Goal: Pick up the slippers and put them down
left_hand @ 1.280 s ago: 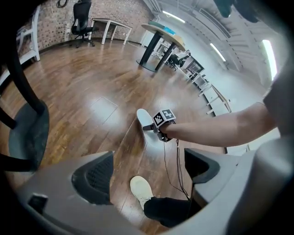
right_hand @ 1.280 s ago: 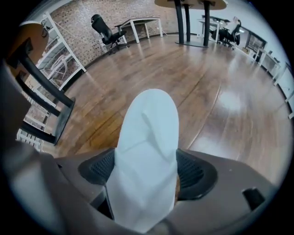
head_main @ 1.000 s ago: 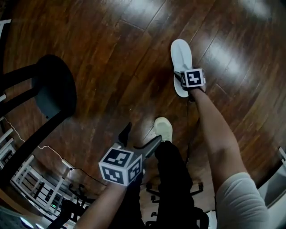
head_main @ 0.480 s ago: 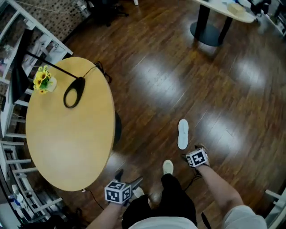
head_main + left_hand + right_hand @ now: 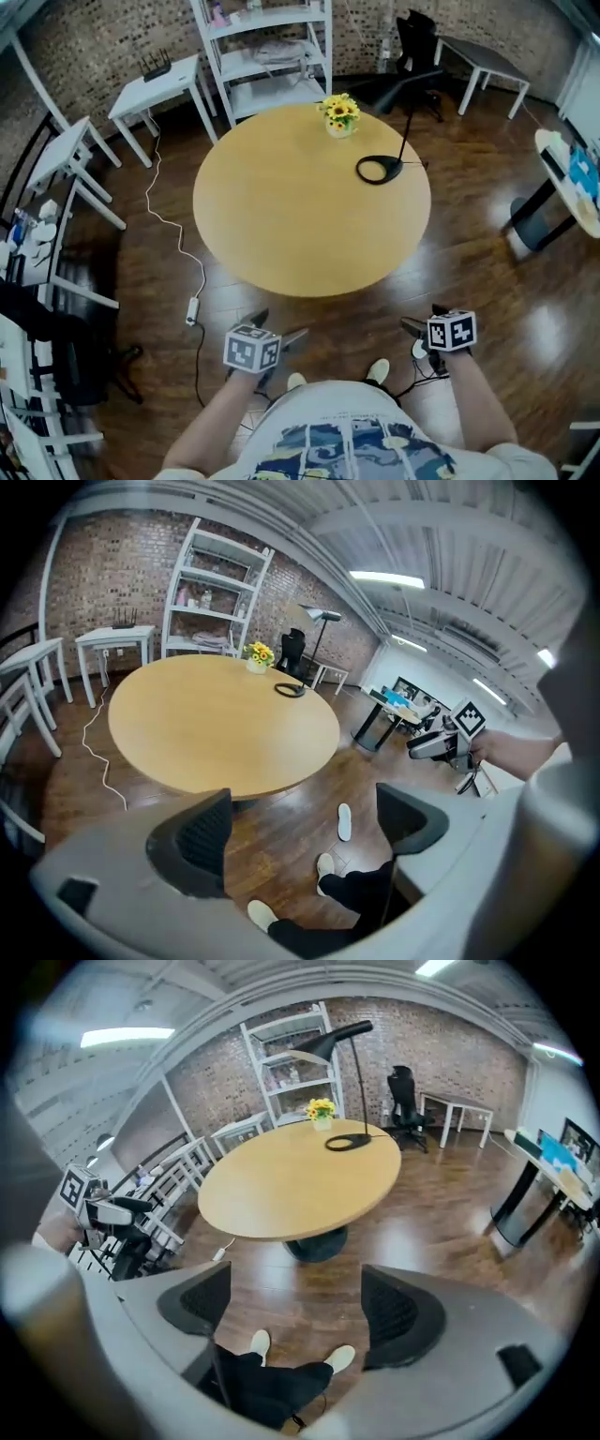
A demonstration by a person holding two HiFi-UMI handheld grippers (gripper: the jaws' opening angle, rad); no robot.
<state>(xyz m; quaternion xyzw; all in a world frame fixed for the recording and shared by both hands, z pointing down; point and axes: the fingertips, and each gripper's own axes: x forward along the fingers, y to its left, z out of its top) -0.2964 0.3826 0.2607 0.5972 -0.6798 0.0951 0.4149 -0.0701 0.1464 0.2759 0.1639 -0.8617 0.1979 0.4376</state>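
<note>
Both sets are up around waist height: the left tongs (image 5: 277,326) and right tongs (image 5: 422,322) are each spread apart with nothing in them. The loose slipper (image 5: 344,822) is down on the floor (image 5: 281,836), a bit ahead of the person's feet (image 5: 324,864) on their right side and short of the desk (image 5: 281,206), with its long axis running away from the person toward the desk. So it sits well below and slightly forward of the right tongs, and I'd guess that's the nearer hand to drop down for it.
</note>
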